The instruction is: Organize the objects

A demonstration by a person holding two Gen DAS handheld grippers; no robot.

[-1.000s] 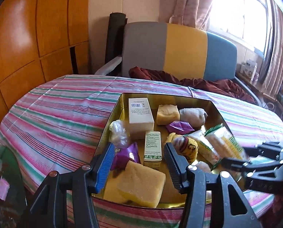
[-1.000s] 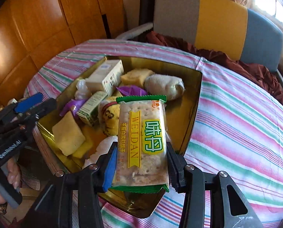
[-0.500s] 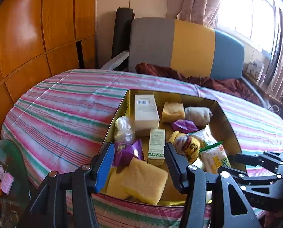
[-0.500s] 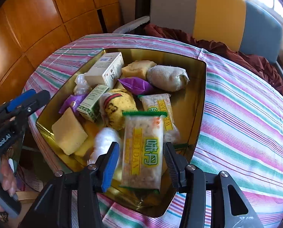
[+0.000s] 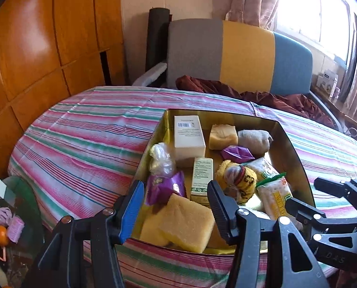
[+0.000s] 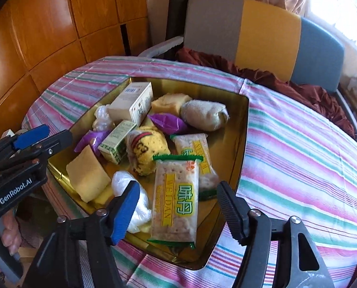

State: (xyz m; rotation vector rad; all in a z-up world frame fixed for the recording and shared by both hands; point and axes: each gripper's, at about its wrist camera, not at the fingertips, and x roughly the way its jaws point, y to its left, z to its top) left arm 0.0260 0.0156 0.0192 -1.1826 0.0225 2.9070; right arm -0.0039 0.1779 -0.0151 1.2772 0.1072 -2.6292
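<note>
1. The cracker packet [image 6: 175,198] looks light to me, with a slick, crinkly wrapper and brittle crackers inside. I would pinch it gently across its long sides, near the middle.
2. It lies in the gold tin [image 6: 244,129] on the bench [image 6: 298,148], at the near edge. It seems to rest partly on a second cracker packet [image 6: 195,144], though the overlap is hard to read.
3. A second ago my right hand-held gripper [image 6: 177,206] clamped this packet above the tin. Its jaws have just been opening and now stand apart, clear of the wrapper.
4. My left hand-held gripper [image 5: 176,206] hangs half-open and empty over the yellow sponge [image 5: 187,223], as before.
</note>
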